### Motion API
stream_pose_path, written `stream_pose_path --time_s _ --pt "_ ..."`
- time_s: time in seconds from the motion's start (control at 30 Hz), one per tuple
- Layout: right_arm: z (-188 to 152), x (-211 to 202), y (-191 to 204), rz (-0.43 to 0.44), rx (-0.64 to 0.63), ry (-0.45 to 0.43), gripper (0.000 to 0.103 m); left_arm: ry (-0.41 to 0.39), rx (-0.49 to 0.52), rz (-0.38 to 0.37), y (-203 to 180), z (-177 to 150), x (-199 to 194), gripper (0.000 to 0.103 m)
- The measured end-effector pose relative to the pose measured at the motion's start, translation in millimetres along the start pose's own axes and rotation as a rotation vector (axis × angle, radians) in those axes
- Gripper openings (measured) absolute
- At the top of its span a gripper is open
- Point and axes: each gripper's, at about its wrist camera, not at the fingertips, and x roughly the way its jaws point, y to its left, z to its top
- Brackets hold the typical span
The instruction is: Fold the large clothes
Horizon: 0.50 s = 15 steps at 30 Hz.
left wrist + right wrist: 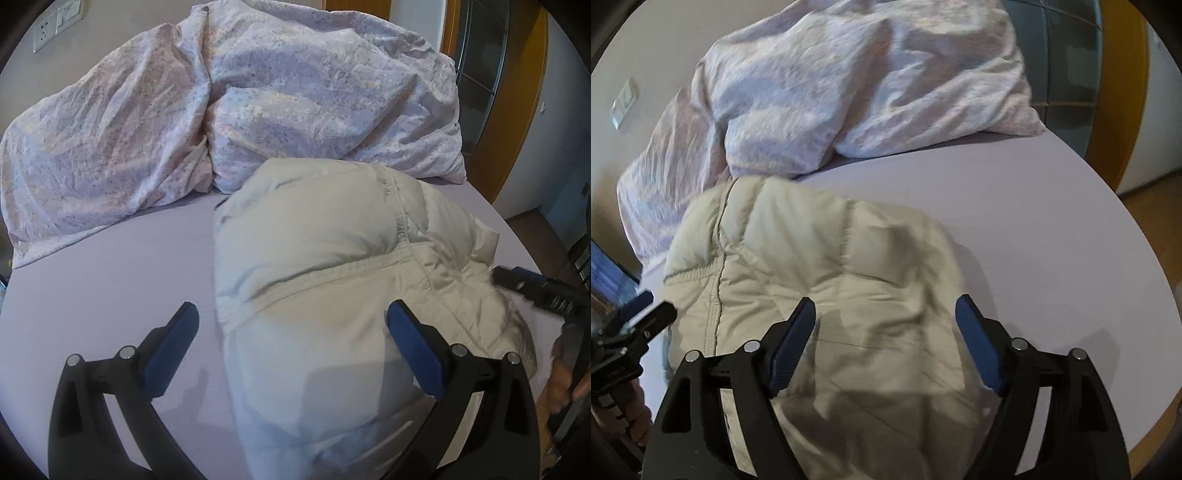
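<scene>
Item under handling: a padded beige jacket (332,266), bundled into a thick mound on the lavender bed sheet (110,295). Quilted panels and a stitched seam run across its top; an elasticated hem shows at its left side in the right wrist view. The outline is lumpy, not squared.

Left gripper (291,325): fingers spread wide, above the jacket's near left edge, holding nothing; the pads do not press the fabric.

Right gripper (886,328): fingers likewise wide apart, over the jacket's near portion, nothing held.

Surroundings: a crumpled pale floral duvet (184,110) is heaped along the far side of the bed, just beside the jacket's far edge. Open sheet lies left of the jacket and, in the right wrist view, broadly to its right up to the bed edge (1137,258).
</scene>
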Motion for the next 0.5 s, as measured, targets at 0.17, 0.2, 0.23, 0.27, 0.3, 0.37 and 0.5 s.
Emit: stream_pose_path --time_s 0.17,0.2,0.23,0.27,0.3,0.37,0.5 --pt "5.5 -7.4 -34.3 0.062 0.1 0.061 0.095 0.032 -0.036 -0.035 24.0 -3.8 -6.2 0.101" --pt "6.4 -5.8 -41.1 0.09 0.122 0.094 0.096 0.045 -0.049 -0.045 29.9 -5.2 -5.8 0.101" --pt "6.9 -4.4 -44.4 0.11 0.135 0.117 0.096 0.055 -0.059 -0.053 34.6 -6.9 -5.9 0.101" --pt "6.8 -0.8 -48.5 0.145 0.156 0.154 0.096 0.069 -0.076 -0.069 42.9 -8.1 -4.9 0.101" --pt "5.6 1.5 -50.6 0.172 0.173 0.179 0.097 0.075 -0.084 -0.075 47.2 -8.3 -4.1 0.101" --pt "3.4 11.6 -56.0 0.255 0.234 0.244 0.097 0.09 -0.096 -0.096 54.7 -9.0 -2.5 0.101" --pt "1.8 26.0 -54.1 0.294 0.261 0.304 0.099 0.132 -0.117 -0.149 60.1 -10.0 3.3 0.101"
